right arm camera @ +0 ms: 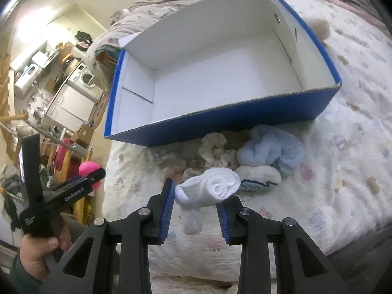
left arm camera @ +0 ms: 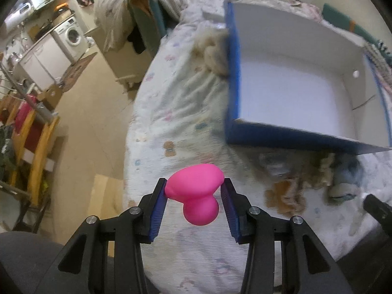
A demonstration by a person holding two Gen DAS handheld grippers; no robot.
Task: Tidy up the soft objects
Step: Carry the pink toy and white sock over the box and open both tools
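We hold a pink toy [left arm camera: 196, 191] pinched in our left gripper [left arm camera: 194, 192] and a rolled white sock [right arm camera: 210, 187] clamped in our right gripper [right arm camera: 196, 199], both above the bed [right arm camera: 343, 147]. The box [right arm camera: 245, 120] stands just ahead, its near wall facing us, with a blue sock [right arm camera: 272, 150] and cream cloths [right arm camera: 215, 149] along its foot.

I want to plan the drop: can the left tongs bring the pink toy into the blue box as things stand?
Probably yes. The left tongs grip the pink toy, the blue box is open-topped and looks empty, and nothing stands between them.
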